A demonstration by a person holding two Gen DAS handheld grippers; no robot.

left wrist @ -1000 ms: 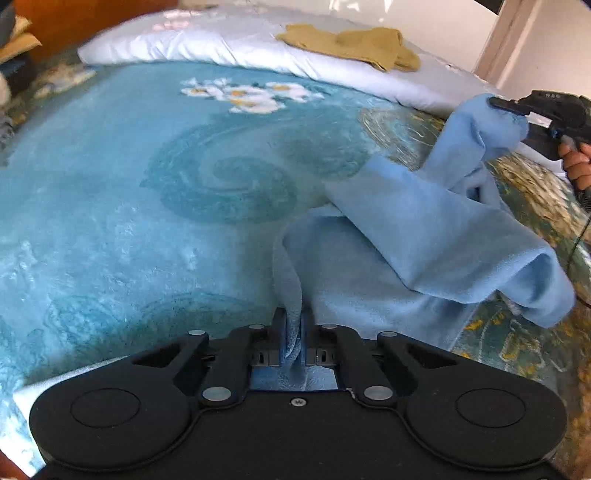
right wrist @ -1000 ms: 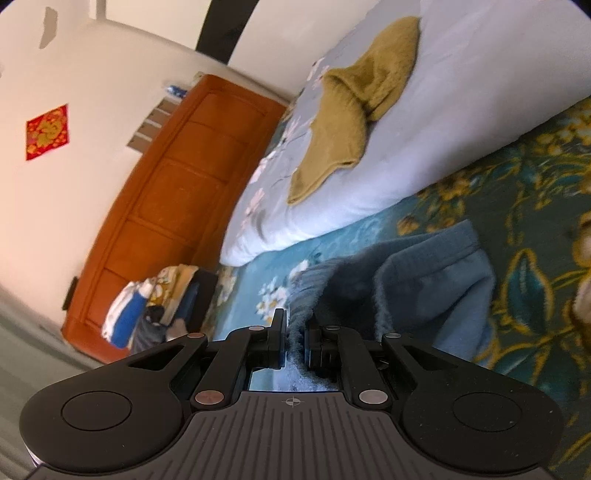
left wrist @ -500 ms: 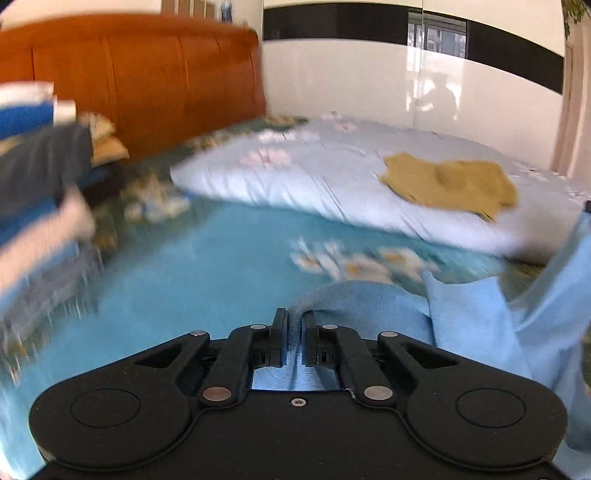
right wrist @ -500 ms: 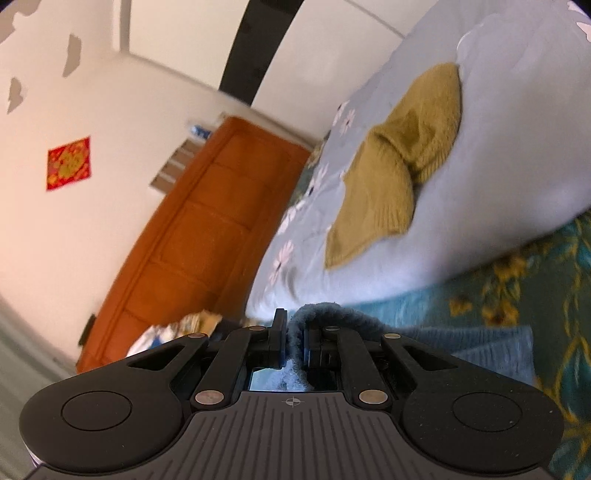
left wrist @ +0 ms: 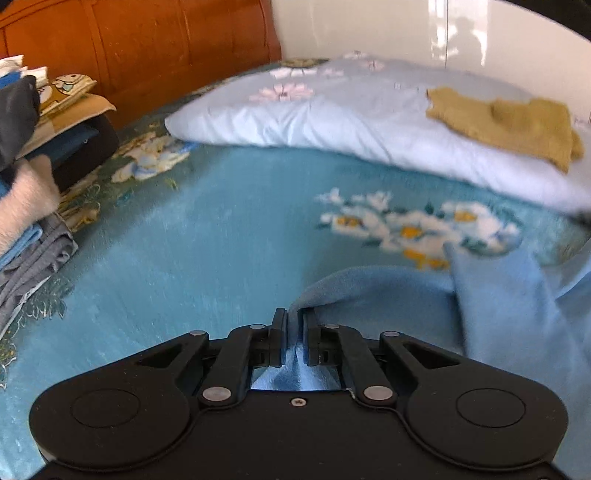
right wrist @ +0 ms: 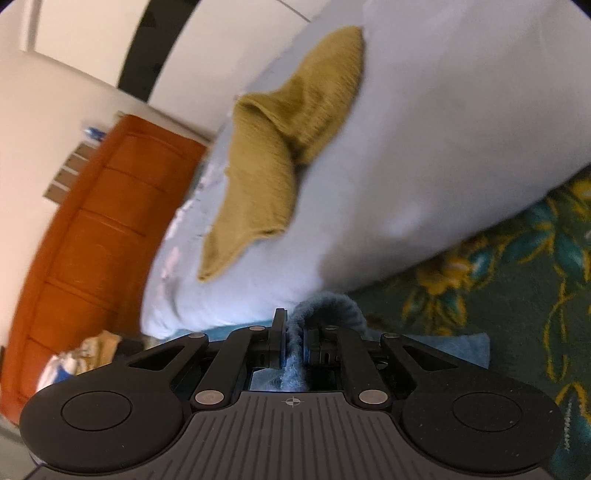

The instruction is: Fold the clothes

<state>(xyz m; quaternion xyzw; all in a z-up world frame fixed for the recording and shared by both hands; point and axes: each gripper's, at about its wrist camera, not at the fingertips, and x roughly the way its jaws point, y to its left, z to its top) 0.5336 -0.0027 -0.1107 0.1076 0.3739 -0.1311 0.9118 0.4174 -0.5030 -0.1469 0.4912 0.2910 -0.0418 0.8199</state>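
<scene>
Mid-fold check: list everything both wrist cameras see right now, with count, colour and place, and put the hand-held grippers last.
blue garment: one, light blue, pinched at two spots, draped over the blanket's right side
mustard sweater: one, mustard yellow, lying on the duvet
duvet: one, pale blue with pink flowers, folded along the bed's far side
blanket: one, teal with white and yellow flowers, covering the bed
clothes stack: one pile, mixed blue, grey, cream and dark, at the left edge by the headboard
headboard: one, orange-brown wood, far left
wall: white, glossy, behind the bed
left hand-held gripper: black, shut on the blue garment
right hand-held gripper: black, shut on the blue garment
</scene>
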